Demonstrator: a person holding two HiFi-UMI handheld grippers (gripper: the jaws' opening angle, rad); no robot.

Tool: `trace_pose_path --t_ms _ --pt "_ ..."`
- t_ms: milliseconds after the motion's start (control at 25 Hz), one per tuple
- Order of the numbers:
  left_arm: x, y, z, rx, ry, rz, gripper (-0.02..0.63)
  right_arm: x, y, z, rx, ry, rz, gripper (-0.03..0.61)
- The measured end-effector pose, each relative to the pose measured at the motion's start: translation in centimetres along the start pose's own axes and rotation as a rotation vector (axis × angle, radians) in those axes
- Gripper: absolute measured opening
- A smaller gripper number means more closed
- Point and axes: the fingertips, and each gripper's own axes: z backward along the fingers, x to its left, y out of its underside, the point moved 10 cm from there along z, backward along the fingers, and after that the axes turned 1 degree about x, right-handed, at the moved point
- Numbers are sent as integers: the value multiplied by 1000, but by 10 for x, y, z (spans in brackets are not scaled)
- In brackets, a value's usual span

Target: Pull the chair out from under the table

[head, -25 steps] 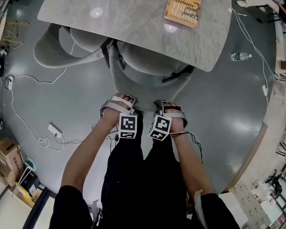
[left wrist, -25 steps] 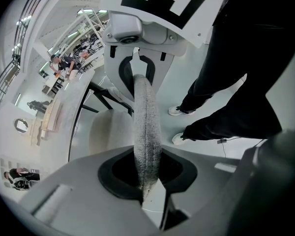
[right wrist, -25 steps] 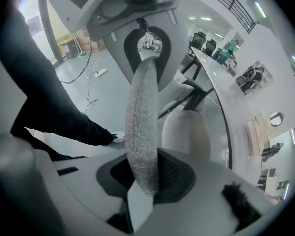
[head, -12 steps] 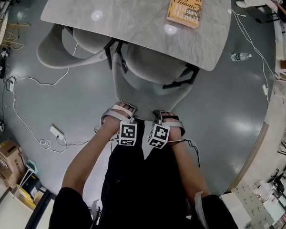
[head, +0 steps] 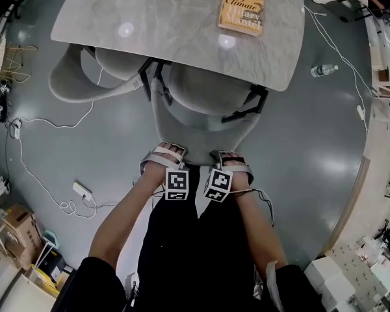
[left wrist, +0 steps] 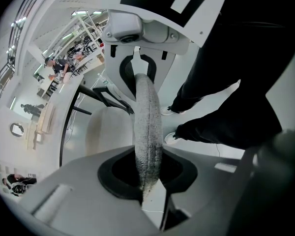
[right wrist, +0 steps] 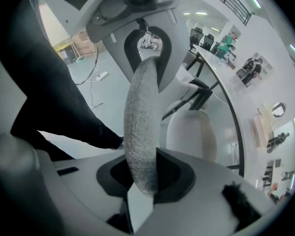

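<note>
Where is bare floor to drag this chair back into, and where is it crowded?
Widest bare floor lies right of the chair, between the table edge, the water bottle and the person's legs. The left side is tighter: the second chair, a white cable and power strip border it. Directly behind, the legs block the path.

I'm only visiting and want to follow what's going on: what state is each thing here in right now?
left gripper: shut on the top edge of the chair
right gripper: shut on that same edge
chair: upright, seat partly under the table
second chair: upright, partly under the table, untouched
book: closed, flat on the table
water bottle: on its side on the floor
</note>
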Motion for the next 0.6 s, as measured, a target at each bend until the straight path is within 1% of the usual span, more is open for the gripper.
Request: trace_pose_path --t_ms 280,600 --pt "-8 -3 1 -6 -6 -14 75 10 1 0 2 4 -19 80" --pt "-20 -7 4 -4 -10 -15 75 22 3 2 0 25 -10 80"
